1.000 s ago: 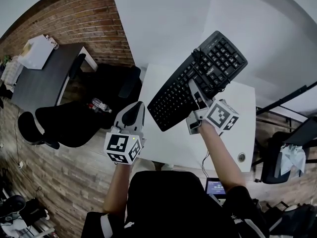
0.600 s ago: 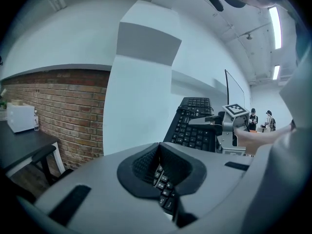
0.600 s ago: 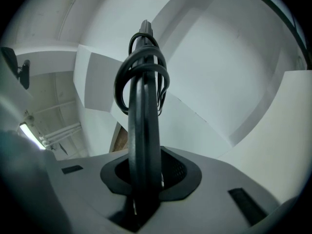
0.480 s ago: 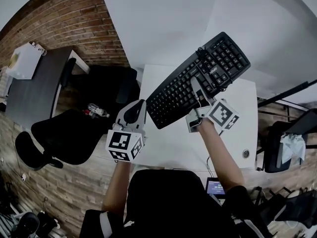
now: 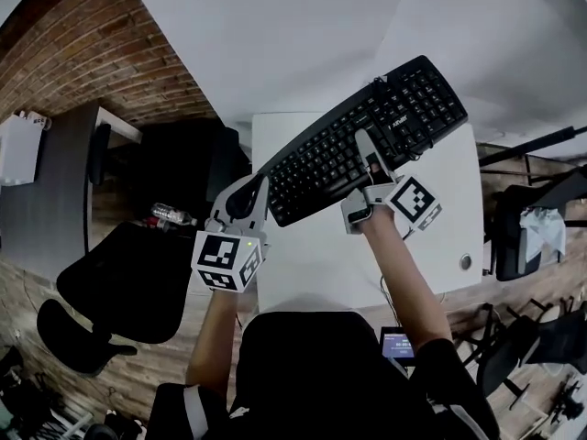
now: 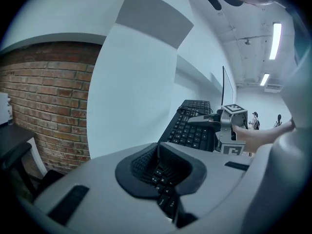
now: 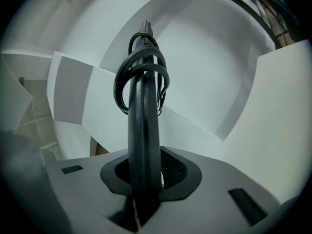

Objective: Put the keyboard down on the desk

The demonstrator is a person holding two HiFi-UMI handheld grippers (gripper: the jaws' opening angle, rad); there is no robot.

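Note:
A black keyboard [image 5: 348, 145] hangs slantwise over the far part of the white desk [image 5: 312, 264]. My right gripper [image 5: 371, 161] is shut on its near long edge, about midway along. In the right gripper view the keyboard [image 7: 144, 126] stands edge-on between the jaws of that gripper [image 7: 144, 179], with its coiled cable [image 7: 141, 72] at the top. My left gripper [image 5: 260, 186] is shut and holds nothing, its tips just beside the keyboard's left end. In the left gripper view the keyboard [image 6: 192, 126] and the right gripper [image 6: 202, 122] lie beyond the closed left gripper [image 6: 158, 152].
Black office chairs [image 5: 138, 282] and a water bottle [image 5: 170, 215] sit left of the desk, by a dark table [image 5: 55, 191] and a brick wall [image 5: 92, 53]. A cable hole [image 5: 466, 262] marks the desk's right edge. Another chair [image 5: 541, 236] stands at the right.
The keyboard has swung a little to the left and lies flatter across the desk's far part, still in the right gripper. The left gripper stays shut by its left end.

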